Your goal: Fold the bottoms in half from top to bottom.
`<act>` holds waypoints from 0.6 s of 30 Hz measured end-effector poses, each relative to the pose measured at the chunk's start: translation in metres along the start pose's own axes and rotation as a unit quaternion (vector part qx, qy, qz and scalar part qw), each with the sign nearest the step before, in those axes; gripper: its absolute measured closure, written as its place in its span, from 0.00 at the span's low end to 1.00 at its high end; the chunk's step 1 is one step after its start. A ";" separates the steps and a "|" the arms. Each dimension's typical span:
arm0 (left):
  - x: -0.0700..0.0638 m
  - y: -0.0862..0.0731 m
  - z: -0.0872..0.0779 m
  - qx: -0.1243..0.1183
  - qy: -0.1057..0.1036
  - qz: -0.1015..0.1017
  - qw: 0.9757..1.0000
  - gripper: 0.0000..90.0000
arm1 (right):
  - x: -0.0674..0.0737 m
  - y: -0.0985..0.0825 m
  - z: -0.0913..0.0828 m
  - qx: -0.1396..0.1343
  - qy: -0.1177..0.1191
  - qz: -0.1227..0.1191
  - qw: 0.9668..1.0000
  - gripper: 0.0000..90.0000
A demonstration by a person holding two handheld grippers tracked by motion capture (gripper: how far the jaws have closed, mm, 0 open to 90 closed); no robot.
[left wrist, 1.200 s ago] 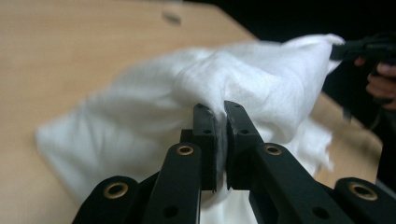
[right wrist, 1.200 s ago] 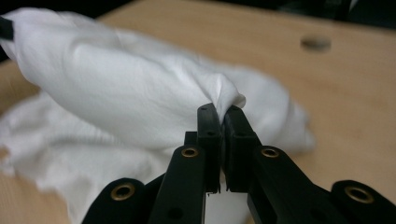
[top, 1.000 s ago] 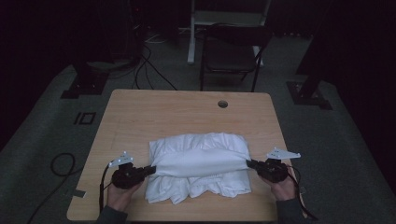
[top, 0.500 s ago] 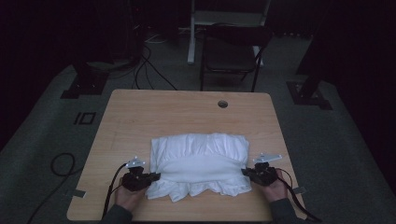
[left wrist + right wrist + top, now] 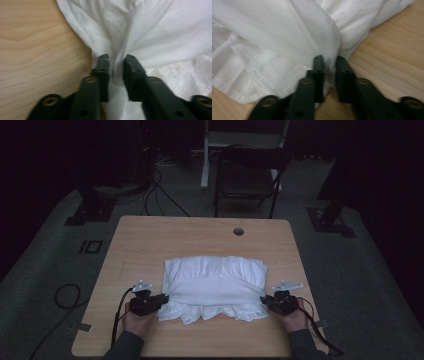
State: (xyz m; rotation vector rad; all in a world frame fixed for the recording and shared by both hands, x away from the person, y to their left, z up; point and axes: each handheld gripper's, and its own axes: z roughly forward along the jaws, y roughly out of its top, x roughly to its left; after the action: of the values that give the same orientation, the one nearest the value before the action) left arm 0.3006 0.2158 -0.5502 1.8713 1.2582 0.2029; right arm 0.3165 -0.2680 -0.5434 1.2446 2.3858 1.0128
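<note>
The light wooden table (image 5: 150, 240) carries a folded white cloth garment (image 5: 215, 282) near its front edge. The left tongs (image 5: 161, 300) and the right tongs (image 5: 264, 301) have just been opening; a cloth fold stands between each pair, no longer pinched.

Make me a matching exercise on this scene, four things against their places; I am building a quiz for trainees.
Things:
1. folded white cloth
2. round hole in the wooden table
3. left tool
4. dark folding chair

Places:
A. beyond the table's far edge
B. at the cloth's left end
C. middle of the light wooden table
D. near the table's far edge

Pairs: 1-C, 2-D, 3-B, 4-A
</note>
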 end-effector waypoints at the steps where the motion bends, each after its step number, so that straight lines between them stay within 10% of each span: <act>1: 0.000 0.001 -0.004 -0.009 -0.008 0.001 1.000 0.73 | 0.000 0.000 -0.002 -0.004 0.001 -0.001 1.000 0.78; 11: 0.016 0.030 -0.031 -0.092 -0.017 -0.026 0.995 0.42 | -0.019 0.018 -0.028 -0.107 0.015 0.073 0.991 0.59; 18: 0.030 0.044 0.017 -0.033 -0.036 -0.088 0.995 0.37 | -0.032 0.032 0.006 -0.093 0.030 0.132 0.986 0.53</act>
State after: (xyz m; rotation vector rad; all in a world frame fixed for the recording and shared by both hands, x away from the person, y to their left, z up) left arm 0.3544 0.2256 -0.5390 1.6870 1.3433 0.0811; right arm 0.3583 -0.2780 -0.5287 1.5057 2.1460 1.3331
